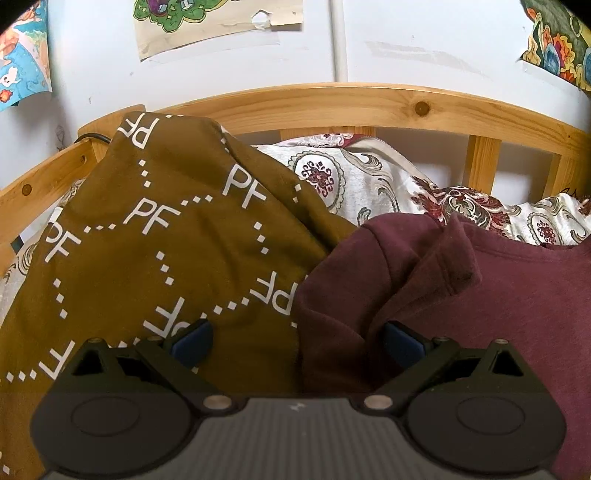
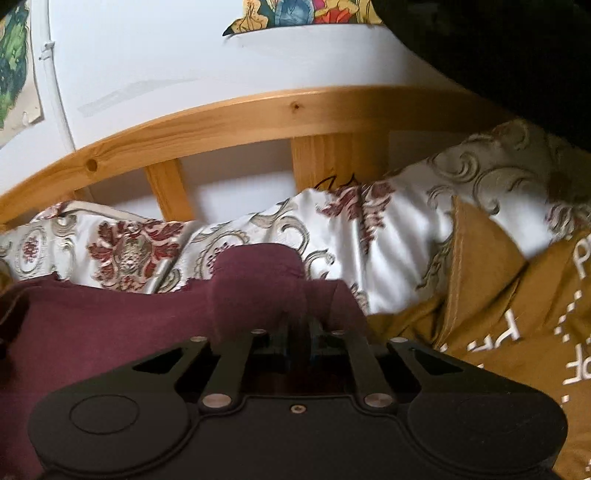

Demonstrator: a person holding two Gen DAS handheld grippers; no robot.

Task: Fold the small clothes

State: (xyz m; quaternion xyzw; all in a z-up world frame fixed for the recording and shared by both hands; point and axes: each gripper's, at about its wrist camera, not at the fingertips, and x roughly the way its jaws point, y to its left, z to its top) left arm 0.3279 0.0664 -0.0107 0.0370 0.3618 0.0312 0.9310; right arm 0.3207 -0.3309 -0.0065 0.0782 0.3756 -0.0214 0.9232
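Observation:
A maroon garment (image 1: 480, 295) lies crumpled on the bed, right of a mustard-brown cloth (image 1: 166, 240) printed with white "PF" letters and dotted lines. My left gripper (image 1: 297, 343) stands open over the seam where the two meet; its blue pads (image 1: 192, 341) rest wide apart, the right one tucked into a maroon fold. In the right wrist view my right gripper (image 2: 297, 332) is shut on the maroon garment (image 2: 110, 325), and a bunched hump of it (image 2: 258, 280) rises just past the tips. The mustard-brown cloth (image 2: 517, 314) lies to its right.
A white bedspread (image 1: 362, 177) with red and grey floral ornaments covers the bed beyond the clothes. A curved wooden rail (image 1: 332, 103) with slats closes off the far side, against a white wall with colourful posters (image 1: 207, 22). A black cable (image 1: 92, 137) crosses the rail's left end.

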